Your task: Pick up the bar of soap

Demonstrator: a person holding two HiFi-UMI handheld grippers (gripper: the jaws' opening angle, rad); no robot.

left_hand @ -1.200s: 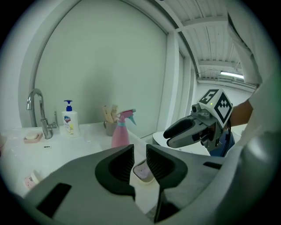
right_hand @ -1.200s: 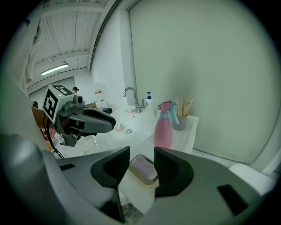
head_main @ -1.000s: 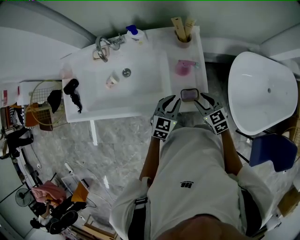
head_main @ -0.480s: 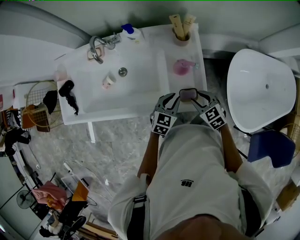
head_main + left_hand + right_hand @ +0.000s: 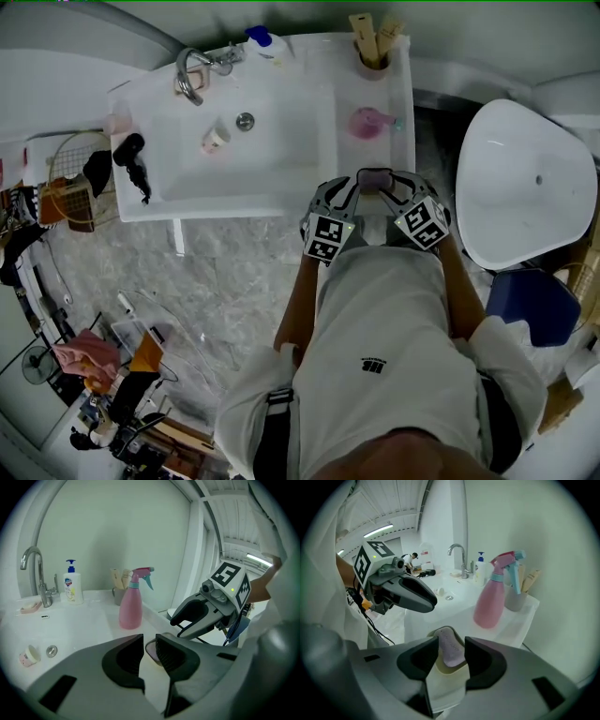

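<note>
The soap bar (image 5: pixel 451 650) is a smooth mauve oval sitting in a cream dish (image 5: pixel 445 674) on the glossy white counter (image 5: pixel 349 84). The right gripper (image 5: pixel 452 645) has its jaws spread with the bar in the gap. The left gripper (image 5: pixel 149 642) has its jaws slightly apart, empty.

A white worktop (image 5: pixel 349 155) with a sunk basin (image 5: pixel 272 150) stands on a grey marbled floor (image 5: pixel 234 272), a white tub (image 5: pixel 511 159) just beside it. Plain pale walls (image 5: pixel 122 527) rise behind, and a strip light (image 5: pixel 378 530) glows overhead.
</note>
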